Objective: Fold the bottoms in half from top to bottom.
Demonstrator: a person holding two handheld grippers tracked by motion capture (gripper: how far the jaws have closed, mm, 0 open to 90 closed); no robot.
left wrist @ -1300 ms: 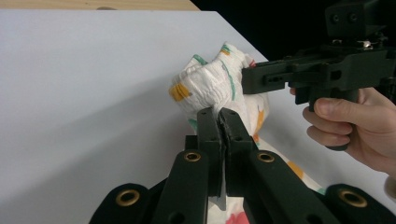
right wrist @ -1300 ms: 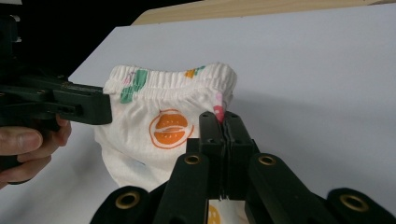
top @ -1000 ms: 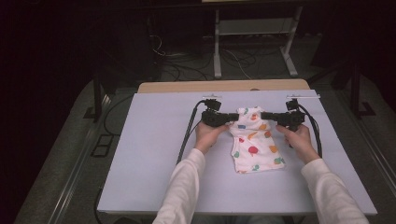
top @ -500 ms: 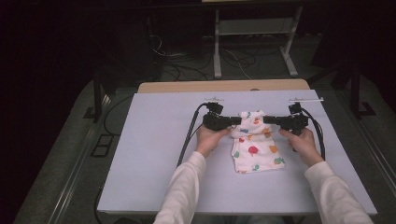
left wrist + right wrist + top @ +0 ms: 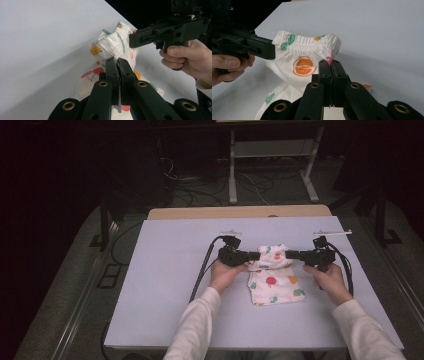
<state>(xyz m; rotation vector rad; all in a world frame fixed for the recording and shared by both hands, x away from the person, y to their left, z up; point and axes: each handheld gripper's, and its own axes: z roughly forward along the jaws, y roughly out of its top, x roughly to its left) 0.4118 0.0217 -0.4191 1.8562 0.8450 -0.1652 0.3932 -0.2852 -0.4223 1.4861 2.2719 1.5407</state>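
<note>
Pinching one little fruit-print cloth (image 5: 274, 277) with both sets of fingers, my left gripper (image 5: 254, 255) and right gripper (image 5: 292, 254) lift its top edge off the white counter (image 5: 165, 285). My fingers hide the pinched corners.

One white cloth garment printed with coloured fruit (image 5: 274, 279) lies on one desk with a pale lilac-grey top (image 5: 165, 290). Two black two-jaw grippers are at the garment's far end: the left gripper (image 5: 257, 255) on its left, the right gripper (image 5: 289, 254) on its right. Two hands hold them, one each.
</note>
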